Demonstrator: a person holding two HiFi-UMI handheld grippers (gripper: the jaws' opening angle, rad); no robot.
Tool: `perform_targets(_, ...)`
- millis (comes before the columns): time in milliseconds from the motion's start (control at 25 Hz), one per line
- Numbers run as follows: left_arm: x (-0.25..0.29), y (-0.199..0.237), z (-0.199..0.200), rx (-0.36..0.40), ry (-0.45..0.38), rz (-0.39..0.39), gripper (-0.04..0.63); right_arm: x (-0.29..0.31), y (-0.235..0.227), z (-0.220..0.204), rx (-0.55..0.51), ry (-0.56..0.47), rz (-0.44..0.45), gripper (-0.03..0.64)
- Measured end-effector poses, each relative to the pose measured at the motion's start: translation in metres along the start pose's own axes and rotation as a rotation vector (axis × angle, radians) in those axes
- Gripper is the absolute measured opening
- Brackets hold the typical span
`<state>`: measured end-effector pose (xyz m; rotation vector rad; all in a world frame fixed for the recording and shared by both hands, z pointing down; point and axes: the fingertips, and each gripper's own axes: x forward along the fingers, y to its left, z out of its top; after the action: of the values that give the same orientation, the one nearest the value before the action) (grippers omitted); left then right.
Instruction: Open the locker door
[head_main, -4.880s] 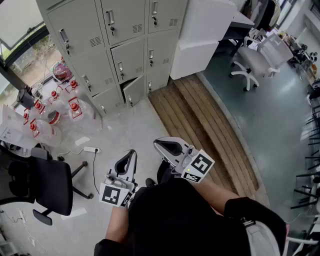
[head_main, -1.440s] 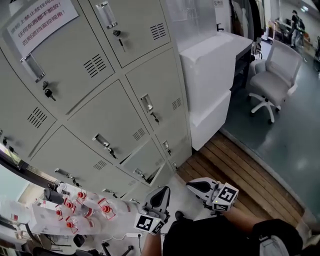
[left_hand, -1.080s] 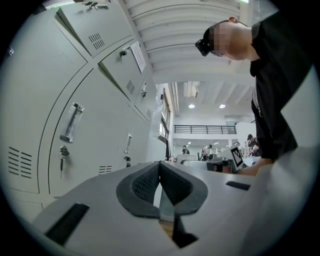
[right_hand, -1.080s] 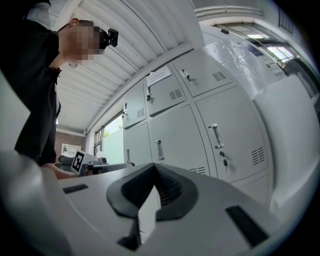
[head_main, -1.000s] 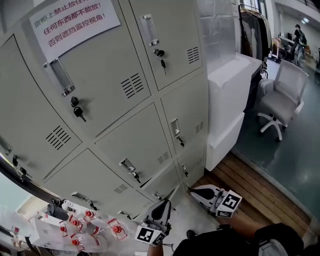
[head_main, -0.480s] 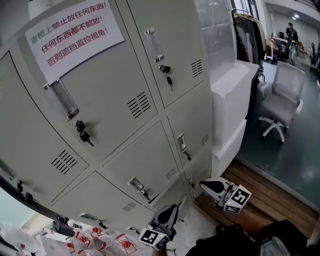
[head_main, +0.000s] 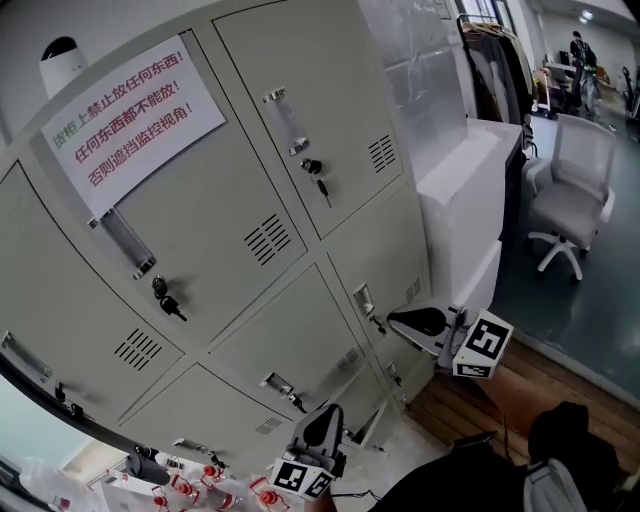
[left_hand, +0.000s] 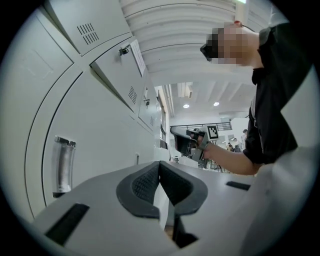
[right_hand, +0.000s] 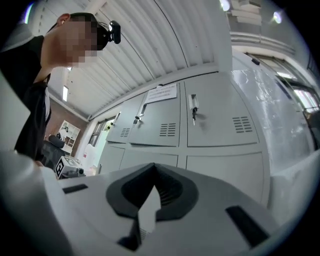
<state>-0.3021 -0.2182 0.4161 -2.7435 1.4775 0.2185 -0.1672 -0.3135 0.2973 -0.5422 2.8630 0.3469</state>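
A bank of grey lockers (head_main: 250, 230) fills the head view, each door with a clear handle and a key. One upper door carries a paper sign (head_main: 130, 115); the door to its right has a handle (head_main: 283, 120) and a key (head_main: 315, 175). My right gripper (head_main: 393, 320) is shut and empty, raised close beside the handle (head_main: 365, 298) of a middle-row door, not touching it. My left gripper (head_main: 324, 413) hangs lower, shut and empty. In the left gripper view the shut jaws (left_hand: 159, 170) point along the locker fronts past a handle (left_hand: 64, 162). The right gripper view's shut jaws (right_hand: 154, 172) face the upper doors (right_hand: 220, 120).
A white stacked cabinet (head_main: 470, 190) stands against the lockers' right end. An office chair (head_main: 575, 190) sits beyond it on the grey floor. A wooden platform (head_main: 520, 390) lies below the right gripper. Red-capped bottles (head_main: 190, 490) crowd the floor at lower left.
The head view has tilted upward to the upper lockers. My right gripper has risen and moved toward the middle-row door handle. The left gripper stays low.
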Motion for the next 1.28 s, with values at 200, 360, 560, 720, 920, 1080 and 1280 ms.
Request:
perform_targets(200,0.011,0.003,0.016,0.031,0.015,0.024,0.015,0.018,-0.030,0.049,-0.071,0.001,0.036,0.009)
perform_targets(360,0.013,-0.001,0.026,0.050,0.041,0.027,0.015,0.033,-0.047,0.090,-0.088,-0.025,0.073,0.009)
perform_targets(560,0.014,-0.012,0.028,0.069,0.063,-0.004,0.015,0.051,-0.061,0.140,-0.226,-0.033,0.092,0.011)
perform_targets(720,0.013,-0.015,0.029,0.075,0.069,-0.007,0.015,0.064,-0.074,0.186,-0.289,-0.072,0.078,0.011)
perform_targets(920,0.009,-0.019,0.033,0.060,0.053,0.008,0.015,0.079,-0.092,0.216,-0.217,-0.068,0.093,0.011)
perform_targets(1080,0.010,-0.022,0.037,0.067,0.045,0.015,0.015,0.098,-0.111,0.228,-0.211,-0.051,0.070,0.019)
perform_targets(1280,0.008,-0.028,0.039,0.076,0.034,0.006,0.015,0.121,-0.129,0.231,-0.211,0.001,0.056,0.078)
